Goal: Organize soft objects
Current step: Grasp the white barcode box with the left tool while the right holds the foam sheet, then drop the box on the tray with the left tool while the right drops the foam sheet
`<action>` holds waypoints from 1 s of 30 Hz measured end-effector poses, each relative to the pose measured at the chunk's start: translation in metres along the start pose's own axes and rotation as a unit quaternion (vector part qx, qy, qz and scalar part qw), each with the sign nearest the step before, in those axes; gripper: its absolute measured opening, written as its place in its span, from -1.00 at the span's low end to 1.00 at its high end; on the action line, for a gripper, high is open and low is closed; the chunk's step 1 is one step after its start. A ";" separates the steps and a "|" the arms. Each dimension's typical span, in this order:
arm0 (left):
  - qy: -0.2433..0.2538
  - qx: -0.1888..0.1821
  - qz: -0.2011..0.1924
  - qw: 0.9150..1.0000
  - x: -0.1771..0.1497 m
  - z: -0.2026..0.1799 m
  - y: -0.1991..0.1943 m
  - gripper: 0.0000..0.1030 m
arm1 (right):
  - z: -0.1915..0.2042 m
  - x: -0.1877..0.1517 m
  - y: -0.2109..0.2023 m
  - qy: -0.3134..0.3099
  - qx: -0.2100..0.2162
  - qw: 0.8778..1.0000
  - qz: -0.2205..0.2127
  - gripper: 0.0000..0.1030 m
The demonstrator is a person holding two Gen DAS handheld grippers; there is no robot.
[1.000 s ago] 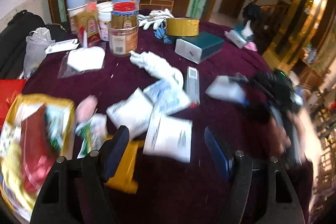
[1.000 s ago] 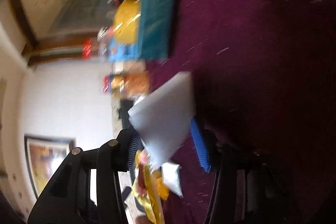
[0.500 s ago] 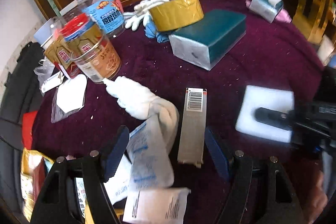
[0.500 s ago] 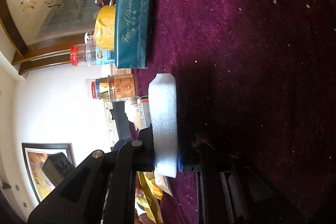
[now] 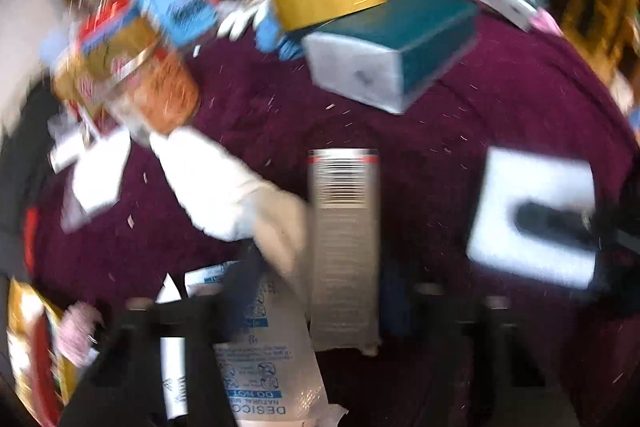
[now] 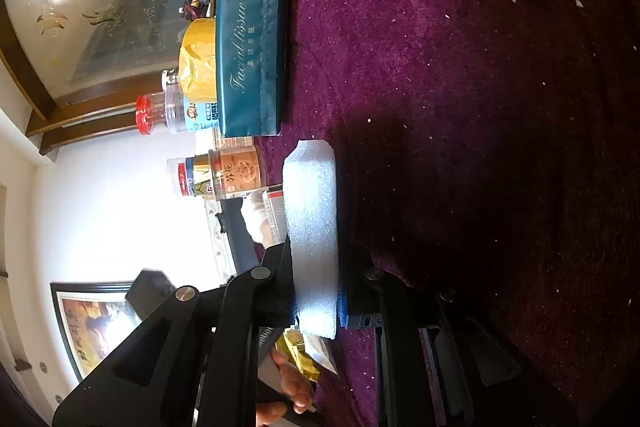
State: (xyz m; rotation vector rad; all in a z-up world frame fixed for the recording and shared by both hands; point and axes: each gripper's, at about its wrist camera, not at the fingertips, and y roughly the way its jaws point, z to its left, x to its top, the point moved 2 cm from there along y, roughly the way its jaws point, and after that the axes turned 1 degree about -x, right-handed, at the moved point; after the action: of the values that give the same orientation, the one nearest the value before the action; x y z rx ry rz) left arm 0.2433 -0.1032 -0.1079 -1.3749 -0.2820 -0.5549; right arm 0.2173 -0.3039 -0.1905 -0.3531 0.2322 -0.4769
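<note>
Your right gripper (image 6: 316, 287) is clamped on the white foam block (image 6: 312, 227), just above the purple cloth (image 6: 460, 67). Ahead of it lies the teal tissue pack (image 6: 250, 47), with jars (image 6: 224, 175) beside it. Your left gripper (image 5: 316, 287) is closing around the grey carton (image 5: 344, 247); the blur hides whether the pads touch. A white sock (image 5: 224, 187) and a desiccant bag (image 5: 260, 355) crowd its left finger. A second ago that gripper stood wide over packets further left, and the foam sat loose between the right jaws.
</note>
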 end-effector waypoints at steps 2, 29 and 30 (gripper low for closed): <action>0.005 -0.004 -0.013 1.000 -0.007 -0.007 -0.006 -0.34 | 0.000 0.000 0.000 -0.001 0.000 1.000 -0.002 -0.77; -0.186 -0.035 -0.165 0.968 -0.176 0.219 -0.190 -0.35 | 0.110 -0.101 0.028 -0.226 0.012 0.974 -0.010 -0.69; -0.207 -0.029 -0.170 0.963 -0.184 0.239 -0.194 -0.35 | 0.120 -0.116 0.041 -0.241 0.014 0.971 0.007 -0.69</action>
State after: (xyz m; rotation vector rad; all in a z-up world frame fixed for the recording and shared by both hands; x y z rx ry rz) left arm 0.0167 0.1494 0.0091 -1.5030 -0.8584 -0.5551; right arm 0.1693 -0.1800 -0.0812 -0.4277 -0.2436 -0.3680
